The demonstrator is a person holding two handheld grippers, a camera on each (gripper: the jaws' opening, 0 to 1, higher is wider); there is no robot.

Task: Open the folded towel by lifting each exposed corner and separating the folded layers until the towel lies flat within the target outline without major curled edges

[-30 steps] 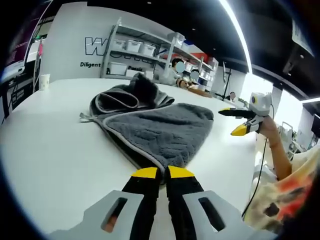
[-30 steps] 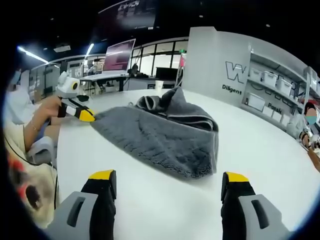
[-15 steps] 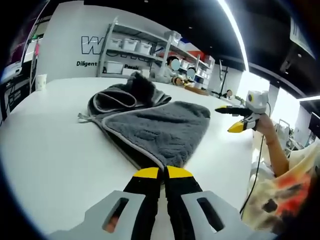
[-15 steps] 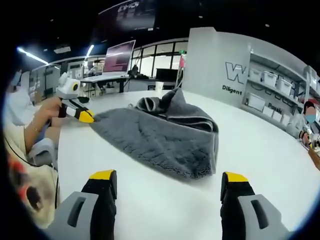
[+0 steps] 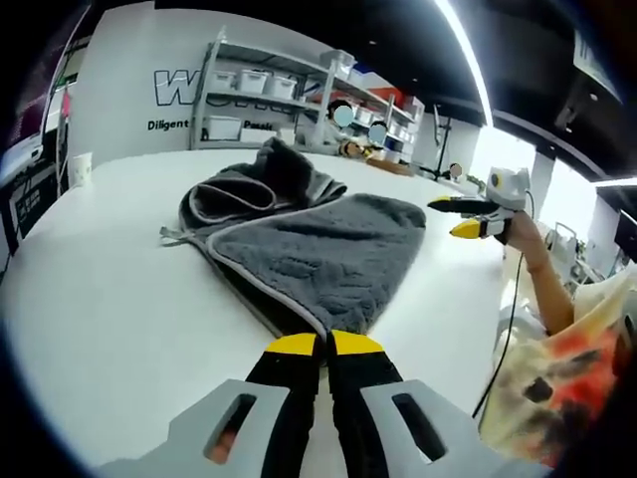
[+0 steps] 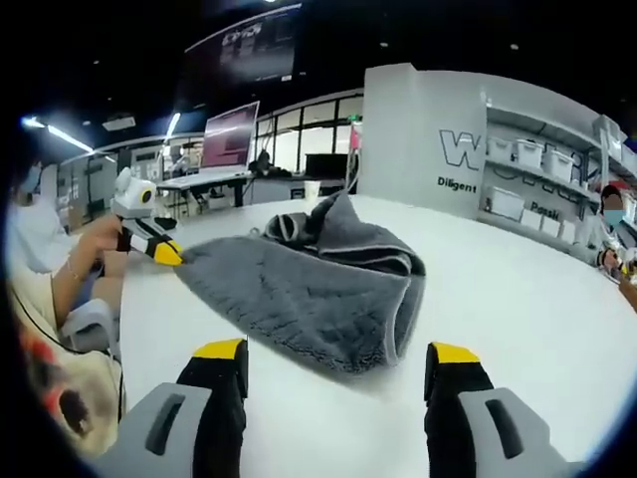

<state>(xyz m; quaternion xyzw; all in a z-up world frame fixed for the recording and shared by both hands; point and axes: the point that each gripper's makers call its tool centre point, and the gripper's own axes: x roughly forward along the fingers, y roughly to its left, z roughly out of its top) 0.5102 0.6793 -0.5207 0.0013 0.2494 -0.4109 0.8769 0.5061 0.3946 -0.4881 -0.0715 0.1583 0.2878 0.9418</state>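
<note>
the grey towel [image 5: 309, 254] lies half-folded and bunched on the white table [image 5: 100, 289]. the left gripper [image 5: 317, 344] pinches its near corner with jaws closed, while the right gripper [image 6: 336, 354] hovers beside it, jaws spread wide and holding nothing.

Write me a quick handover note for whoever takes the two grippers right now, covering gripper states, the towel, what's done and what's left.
Left gripper: shut on the near corner of the grey towel.
Right gripper: open, empty, hovering off the towel's opposite edge.
Towel: on the white table, partly spread, with a bunched, folded heap at its far end.
Done: one layer is laid out.
Left: lift the remaining corners, separate the heaped layers, flatten the edges. I can't make out a target outline.
</note>
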